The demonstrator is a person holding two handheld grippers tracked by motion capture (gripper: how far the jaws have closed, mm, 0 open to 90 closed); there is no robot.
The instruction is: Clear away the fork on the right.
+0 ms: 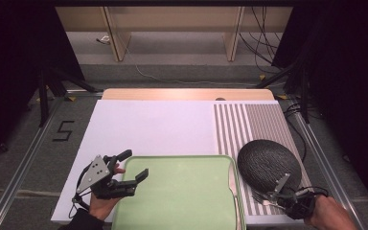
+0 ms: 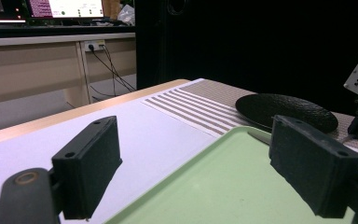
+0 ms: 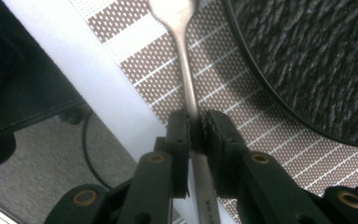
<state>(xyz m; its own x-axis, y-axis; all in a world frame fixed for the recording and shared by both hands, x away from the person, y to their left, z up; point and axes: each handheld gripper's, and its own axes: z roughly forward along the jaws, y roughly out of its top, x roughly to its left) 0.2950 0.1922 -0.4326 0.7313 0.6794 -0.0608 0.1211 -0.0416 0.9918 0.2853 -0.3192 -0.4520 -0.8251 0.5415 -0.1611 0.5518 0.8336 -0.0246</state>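
A silver fork (image 3: 187,70) is clamped by its handle in my right gripper (image 3: 196,122), which is shut on it. In the high view that gripper (image 1: 274,200) holds the fork (image 1: 261,197) low over the striped placemat (image 1: 249,124), at the near edge of a dark textured plate (image 1: 268,160). The plate (image 3: 307,60) lies just right of the fork. My left gripper (image 1: 135,164) stands open across the left rim of a pale green tray (image 1: 182,191), with nothing between its jaws. The tray (image 2: 223,186) looks bare inside.
A pale, knife-like utensil (image 1: 232,179) lies along the tray's right rim. The white board (image 1: 148,124) stretches behind the tray. A taped "5" (image 1: 63,130) marks the floor at the left. Cables (image 1: 263,43) and wooden desk legs (image 1: 117,40) stand beyond the table.
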